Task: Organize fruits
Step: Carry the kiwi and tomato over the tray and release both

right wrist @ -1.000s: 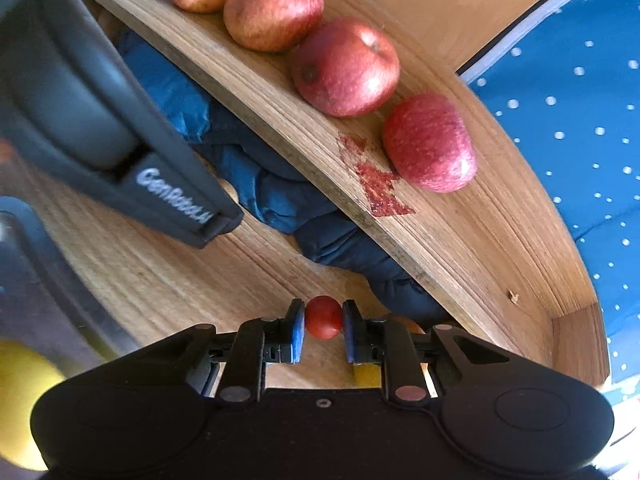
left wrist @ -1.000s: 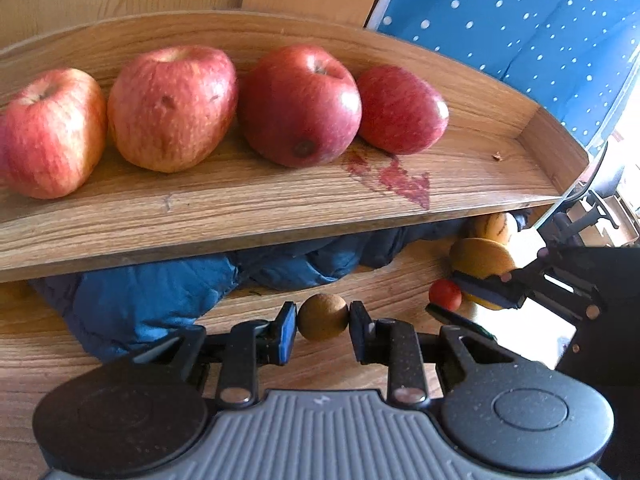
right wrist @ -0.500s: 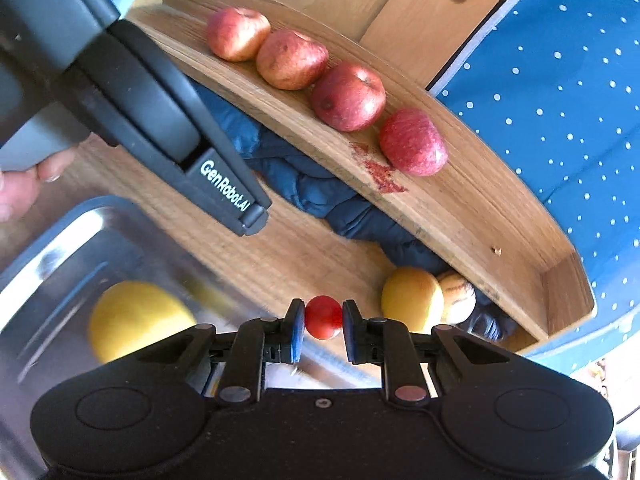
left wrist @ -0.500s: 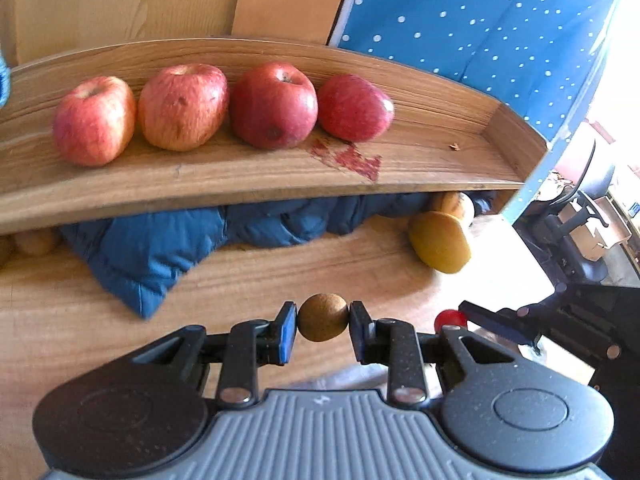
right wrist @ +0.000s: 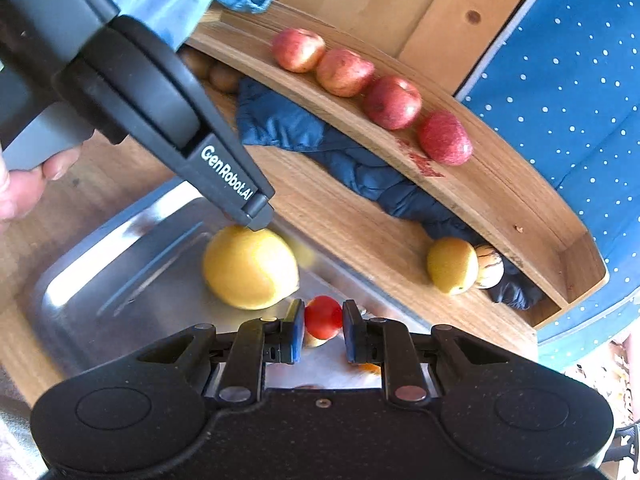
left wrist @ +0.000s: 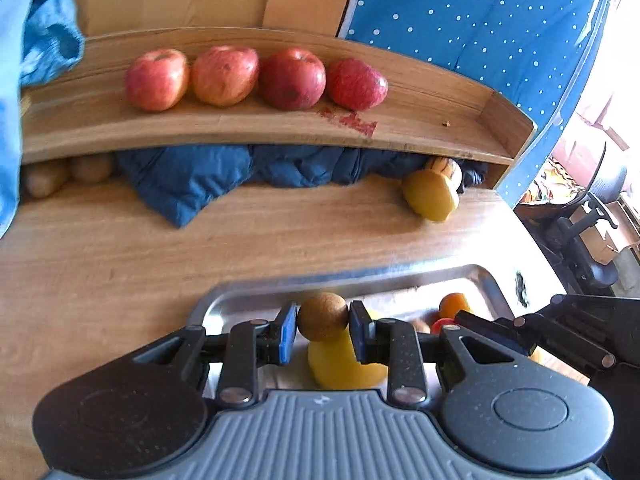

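Observation:
My left gripper (left wrist: 323, 322) is shut on a small round brown fruit (left wrist: 322, 316), held above the near rim of a steel tray (left wrist: 248, 294). My right gripper (right wrist: 323, 322) is shut on a small red tomato (right wrist: 323, 316) over the same tray (right wrist: 120, 264). A large yellow fruit (right wrist: 250, 268) lies in the tray, below the left gripper's body (right wrist: 160, 112). An orange fruit (left wrist: 454, 305) sits at the tray's right end. Several red apples (left wrist: 256, 76) stand in a row on the raised wooden shelf (left wrist: 240, 128).
A yellow fruit (left wrist: 430, 196) and a striped one (left wrist: 446, 168) rest under the shelf's right end beside a dark blue cloth (left wrist: 208, 176). Brown fruits (left wrist: 64, 174) sit under the shelf's left end. A person's hand (right wrist: 20, 184) holds the left gripper. Blue dotted fabric (left wrist: 480, 20) hangs behind.
Both grippers have pulled back from the shelf toward the steel tray, each still holding its fruit. The tray and the yellow fruit in it have come into view.

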`<state>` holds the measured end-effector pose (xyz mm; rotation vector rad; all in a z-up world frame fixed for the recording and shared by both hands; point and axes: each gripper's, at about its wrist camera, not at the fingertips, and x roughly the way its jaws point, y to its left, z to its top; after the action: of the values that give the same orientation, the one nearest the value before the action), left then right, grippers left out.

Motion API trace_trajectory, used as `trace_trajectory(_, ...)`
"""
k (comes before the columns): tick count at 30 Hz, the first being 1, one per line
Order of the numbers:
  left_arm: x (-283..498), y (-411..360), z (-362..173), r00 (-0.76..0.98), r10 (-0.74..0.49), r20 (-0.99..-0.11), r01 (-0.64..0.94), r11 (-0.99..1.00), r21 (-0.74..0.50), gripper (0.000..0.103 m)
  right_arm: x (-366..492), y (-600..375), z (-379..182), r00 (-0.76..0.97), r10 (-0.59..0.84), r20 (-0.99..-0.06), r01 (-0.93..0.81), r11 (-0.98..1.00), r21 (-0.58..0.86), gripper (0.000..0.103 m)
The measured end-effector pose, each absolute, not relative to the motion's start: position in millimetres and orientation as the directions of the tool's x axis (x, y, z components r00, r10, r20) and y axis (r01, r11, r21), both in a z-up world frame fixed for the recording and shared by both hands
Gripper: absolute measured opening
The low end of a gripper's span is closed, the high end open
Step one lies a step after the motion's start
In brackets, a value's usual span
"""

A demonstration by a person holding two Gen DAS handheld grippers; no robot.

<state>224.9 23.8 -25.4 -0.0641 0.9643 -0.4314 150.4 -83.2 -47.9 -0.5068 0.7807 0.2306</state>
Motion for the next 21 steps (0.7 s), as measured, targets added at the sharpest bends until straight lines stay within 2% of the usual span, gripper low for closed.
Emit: trace_trajectory(21,156.8,38.0,-47.4,0.409,-0.32,-0.855,0.26,0.939,-0.227,0.031,94.1,-65.8,-66.7,0.633,0.115,-0.766,-0.461,0.85,-0.254,0.021)
